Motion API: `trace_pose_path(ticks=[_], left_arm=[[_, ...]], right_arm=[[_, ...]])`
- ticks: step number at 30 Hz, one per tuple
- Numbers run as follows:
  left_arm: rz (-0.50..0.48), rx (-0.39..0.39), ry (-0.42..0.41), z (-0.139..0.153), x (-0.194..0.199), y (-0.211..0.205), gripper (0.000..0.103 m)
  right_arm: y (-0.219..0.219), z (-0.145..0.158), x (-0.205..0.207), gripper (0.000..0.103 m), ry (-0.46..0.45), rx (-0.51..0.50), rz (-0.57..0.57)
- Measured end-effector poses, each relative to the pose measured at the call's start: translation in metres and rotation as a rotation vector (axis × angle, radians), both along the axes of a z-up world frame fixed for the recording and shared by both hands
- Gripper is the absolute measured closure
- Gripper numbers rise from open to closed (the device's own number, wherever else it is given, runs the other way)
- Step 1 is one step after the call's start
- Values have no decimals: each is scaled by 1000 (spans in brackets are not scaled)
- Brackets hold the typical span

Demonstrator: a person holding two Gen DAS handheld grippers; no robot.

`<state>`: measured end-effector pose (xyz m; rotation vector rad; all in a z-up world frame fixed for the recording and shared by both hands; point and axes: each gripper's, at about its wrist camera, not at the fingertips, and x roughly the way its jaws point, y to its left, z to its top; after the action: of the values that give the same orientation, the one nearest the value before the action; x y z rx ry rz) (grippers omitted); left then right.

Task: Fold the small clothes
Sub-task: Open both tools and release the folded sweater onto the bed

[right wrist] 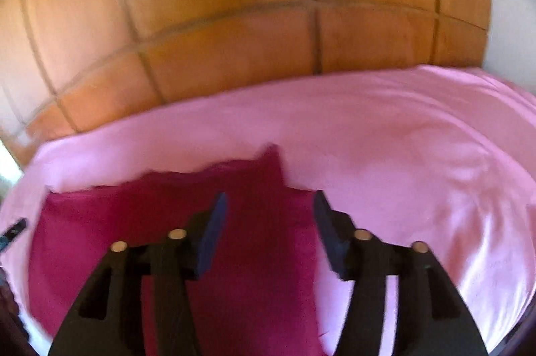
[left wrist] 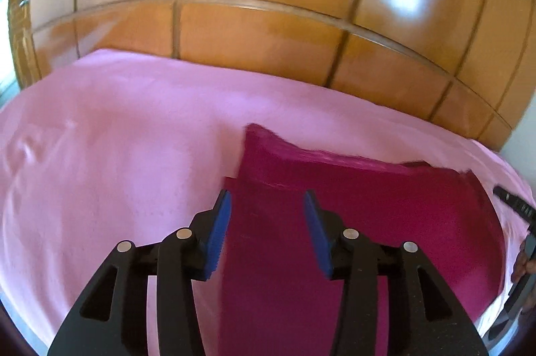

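- Currently the left gripper (left wrist: 266, 232) stands wide and empty above the garment (left wrist: 351, 222), which lies on the sheet (left wrist: 100, 155) straight ahead of both tools.
- Likewise the right gripper (right wrist: 269, 232) is wide, holding nothing.
- Risk: a pinch could catch the sheet too and drag it up.
- Blur hides the garment's layers and near hem.

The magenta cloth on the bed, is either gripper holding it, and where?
Neither. The left gripper and right gripper are both open above the magenta cloth, nothing between their fingers.

No text or labels can be read anywhere.
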<state>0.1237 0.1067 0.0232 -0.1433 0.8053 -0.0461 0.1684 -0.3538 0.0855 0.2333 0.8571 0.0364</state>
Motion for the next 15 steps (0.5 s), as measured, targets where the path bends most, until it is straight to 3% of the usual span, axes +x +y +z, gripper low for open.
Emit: trace_pose_path(ticks=[4,9,15], left_arm=[[-45,27,-8,-2,-9,-23,59],[-84,67,-8,-6,-16,-42,59],[-107,97,-8,-10,-18,-52,59]], right_arm=[[39,15,-13,35,-33,6,128],[86,6,-22,28,-5,-9,273],[98,-12,-8,25,42,-51,285]])
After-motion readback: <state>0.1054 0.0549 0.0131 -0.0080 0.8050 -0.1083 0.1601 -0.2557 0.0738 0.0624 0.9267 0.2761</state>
